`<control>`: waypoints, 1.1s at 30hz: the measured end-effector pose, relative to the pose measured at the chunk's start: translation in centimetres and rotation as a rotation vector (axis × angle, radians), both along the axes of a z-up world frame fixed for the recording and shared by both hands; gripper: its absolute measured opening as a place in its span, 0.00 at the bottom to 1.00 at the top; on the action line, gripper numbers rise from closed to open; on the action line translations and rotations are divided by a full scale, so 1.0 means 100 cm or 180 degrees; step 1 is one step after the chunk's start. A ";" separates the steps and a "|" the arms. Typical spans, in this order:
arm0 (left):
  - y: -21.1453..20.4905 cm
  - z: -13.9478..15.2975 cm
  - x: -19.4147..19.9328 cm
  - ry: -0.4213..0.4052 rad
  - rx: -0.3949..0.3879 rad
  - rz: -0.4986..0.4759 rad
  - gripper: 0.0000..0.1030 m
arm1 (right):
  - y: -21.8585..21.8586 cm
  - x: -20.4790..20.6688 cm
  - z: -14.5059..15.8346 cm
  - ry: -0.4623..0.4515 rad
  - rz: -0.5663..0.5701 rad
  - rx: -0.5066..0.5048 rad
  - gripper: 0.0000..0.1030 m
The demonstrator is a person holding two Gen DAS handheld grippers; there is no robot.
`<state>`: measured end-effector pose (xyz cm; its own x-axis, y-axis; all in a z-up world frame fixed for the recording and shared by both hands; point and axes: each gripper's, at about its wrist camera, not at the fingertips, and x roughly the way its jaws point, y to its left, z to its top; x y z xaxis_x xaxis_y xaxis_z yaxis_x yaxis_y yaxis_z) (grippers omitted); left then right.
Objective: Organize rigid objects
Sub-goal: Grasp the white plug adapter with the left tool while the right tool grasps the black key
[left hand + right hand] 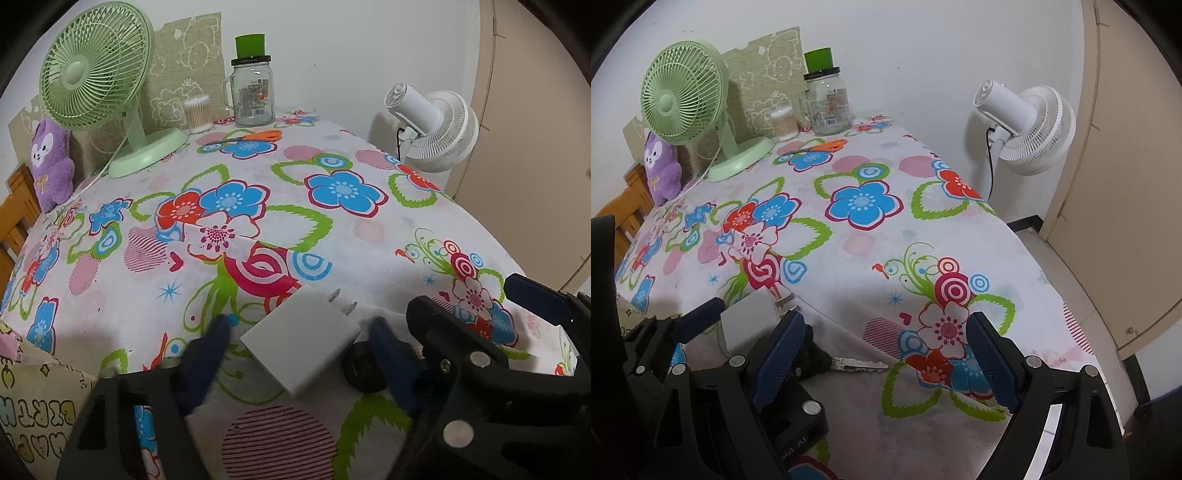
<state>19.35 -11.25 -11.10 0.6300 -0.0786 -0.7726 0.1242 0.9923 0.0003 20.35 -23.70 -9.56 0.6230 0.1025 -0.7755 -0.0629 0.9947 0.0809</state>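
A white plug-in charger (301,347) lies flat on the flowered tablecloth (332,229), prongs pointing away. My left gripper (299,326) straddles it, a blue pad close to each side with a thin gap showing, so it is open. Just right of the charger lies a key (858,364) with a black head (360,365). My right gripper (886,332) stands open above the cloth, the key's blade between its fingers, near the left pad (779,362). In the right wrist view the charger (750,317) shows beside one left finger (698,317); the other finger is hidden.
At the table's back stand a green desk fan (96,70), a cotton-swab tub (199,112), a glass jar with a green cap (253,92) and orange scissors (255,136). A purple plush (50,162) sits far left. A white fan (1027,129) stands beyond the right table edge.
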 end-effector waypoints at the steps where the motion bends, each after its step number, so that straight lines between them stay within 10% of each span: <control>1: 0.001 0.000 0.001 0.0009 -0.0013 0.0000 0.61 | 0.000 0.000 -0.001 0.0005 -0.0003 0.0004 0.88; 33: 0.026 0.000 -0.053 0.0054 0.0183 0.0124 0.59 | 0.052 -0.012 -0.016 0.0190 0.0430 -0.0339 0.78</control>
